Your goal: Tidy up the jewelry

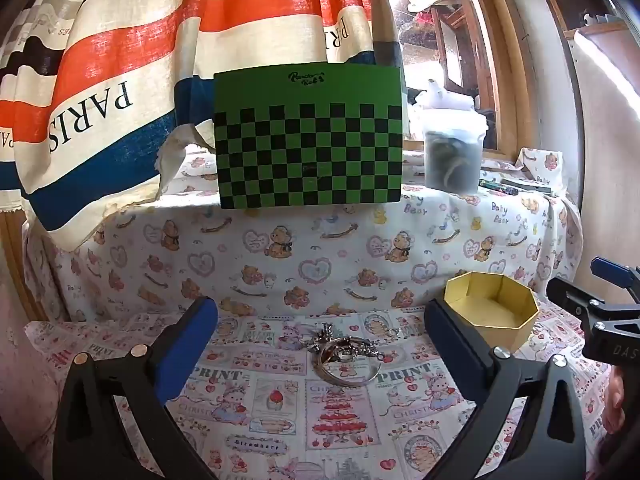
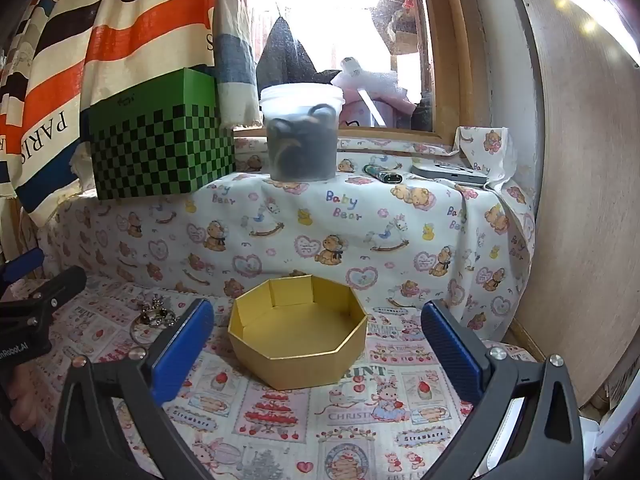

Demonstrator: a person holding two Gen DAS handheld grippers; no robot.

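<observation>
A small pile of silver jewelry (image 1: 346, 356), a bangle with chains and charms on it, lies on the printed cloth. My left gripper (image 1: 320, 344) is open and empty, its blue pads on either side of the pile and a little short of it. An empty gold octagonal box (image 1: 492, 308) stands to the right of the pile. In the right wrist view my right gripper (image 2: 316, 344) is open and empty, just in front of the gold box (image 2: 298, 334). The jewelry (image 2: 154, 314) shows at the left, partly hidden by my left finger (image 2: 184, 350).
A raised shelf under bear-print cloth (image 1: 320, 240) runs along the back. On it stand a green checkered box (image 1: 308, 136), a clear plastic tub (image 2: 300, 136), a lighter (image 2: 382, 174) and a flat grey device (image 2: 450, 172). A striped curtain (image 1: 120, 60) hangs at the left.
</observation>
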